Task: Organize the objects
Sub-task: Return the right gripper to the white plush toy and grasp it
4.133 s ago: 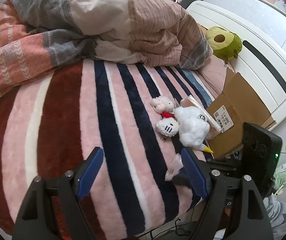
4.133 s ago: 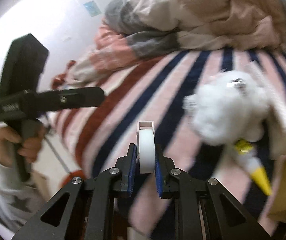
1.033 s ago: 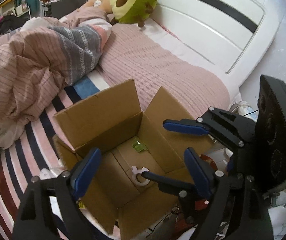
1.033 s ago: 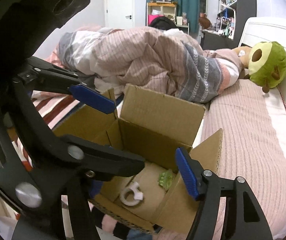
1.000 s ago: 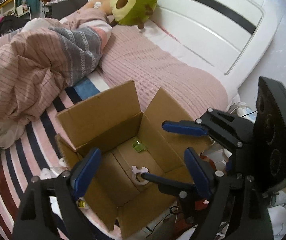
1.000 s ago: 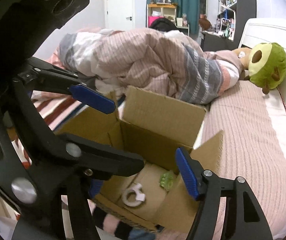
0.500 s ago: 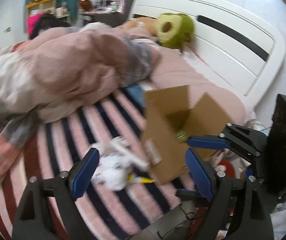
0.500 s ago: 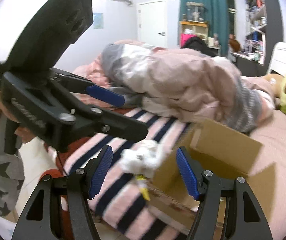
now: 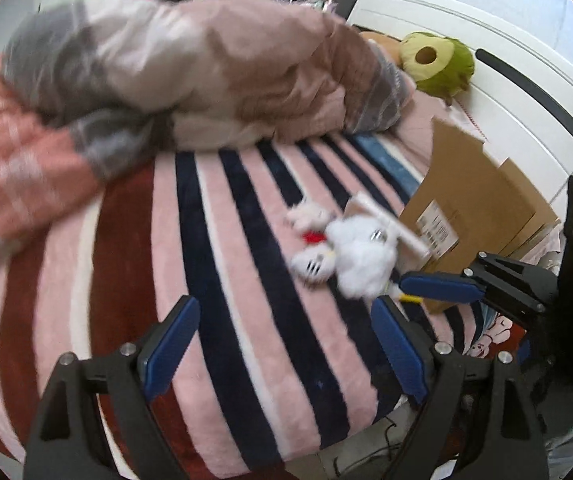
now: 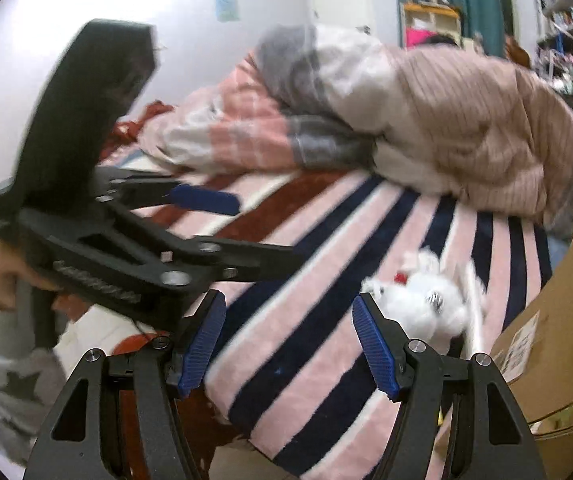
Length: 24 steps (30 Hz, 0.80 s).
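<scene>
Left hand-held gripper (image 9: 286, 348): jaws spread wide, nothing between the blue pads; held over the near edge of the bed (image 9: 246, 280). A hand (image 10: 2, 276) grips its handle, seen from the right wrist view.

Right hand-held gripper (image 10: 290, 344): jaws spread wide, empty; held over the near edge of the bed, to the right of the left one, with the toys lying beyond its right finger.

Plush toys: a white fluffy toy (image 9: 362, 260) with a small metal ring, lying on the striped blanket. Touching it on its left, a smaller white toy (image 9: 310, 264) with a dark-marked face, and behind that a pale pink one (image 9: 306, 214) with a red patch between them. All three are blurred; finer detail cannot be told.

White strip (image 9: 390, 224): a long flat piece lying slantwise between the fluffy toy and the box; what it is cannot be told.

Box (image 9: 474, 208): brown cardboard, flaps raised, label on its near side, standing on the bed just right of the toys, near the headboard (image 9: 526, 64).

Duvet (image 9: 206, 72): bunched in a heap across the far side of the bed.

Avocado plush (image 9: 438, 64): green, resting by the headboard beyond the duvet.
</scene>
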Tool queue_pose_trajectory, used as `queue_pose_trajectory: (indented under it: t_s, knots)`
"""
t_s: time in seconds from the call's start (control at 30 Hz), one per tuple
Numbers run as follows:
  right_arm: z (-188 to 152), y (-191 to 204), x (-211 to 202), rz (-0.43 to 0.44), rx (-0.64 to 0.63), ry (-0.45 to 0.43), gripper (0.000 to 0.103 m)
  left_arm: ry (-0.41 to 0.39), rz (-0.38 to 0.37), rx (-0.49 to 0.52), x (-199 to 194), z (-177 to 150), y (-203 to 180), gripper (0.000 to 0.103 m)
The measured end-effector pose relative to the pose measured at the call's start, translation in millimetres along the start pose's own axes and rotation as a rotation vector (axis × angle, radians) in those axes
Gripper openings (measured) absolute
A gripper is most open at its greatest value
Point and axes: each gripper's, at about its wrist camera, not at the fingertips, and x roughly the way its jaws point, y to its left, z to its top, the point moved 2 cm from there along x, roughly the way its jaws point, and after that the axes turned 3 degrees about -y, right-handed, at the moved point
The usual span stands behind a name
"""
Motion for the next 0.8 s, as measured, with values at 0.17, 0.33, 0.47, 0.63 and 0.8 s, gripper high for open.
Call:
queue_pose_trajectory:
  t_s: [0.17, 0.33, 0.47, 0.63, 0.8]
  knots:
    - [-21, -41, 9, -0.054, 0.176, -0.011, 0.063, 0.015, -0.039, -0.052, 13, -21, 7, 0.086]
    - [-33, -61, 10, -0.103, 0.214, -0.007, 0.057, 0.021, -0.072, -0.077, 22, -26, 10, 0.086]
    - [-37, -59, 13, -0.128, 0.205, 0.003, 0.057, 0.021, -0.092, -0.080, 26, -27, 13, 0.086]
    - [-36, -65, 22, -0.156, 0.259, -0.007, 0.059, 0.028, -0.101, -0.081, 27, -28, 19, 0.086]
    - [-23, -73, 40, -0.214, 0.337, -0.003, 0.071, 0.022, -0.097, -0.102, 19, -28, 29, 0.086]
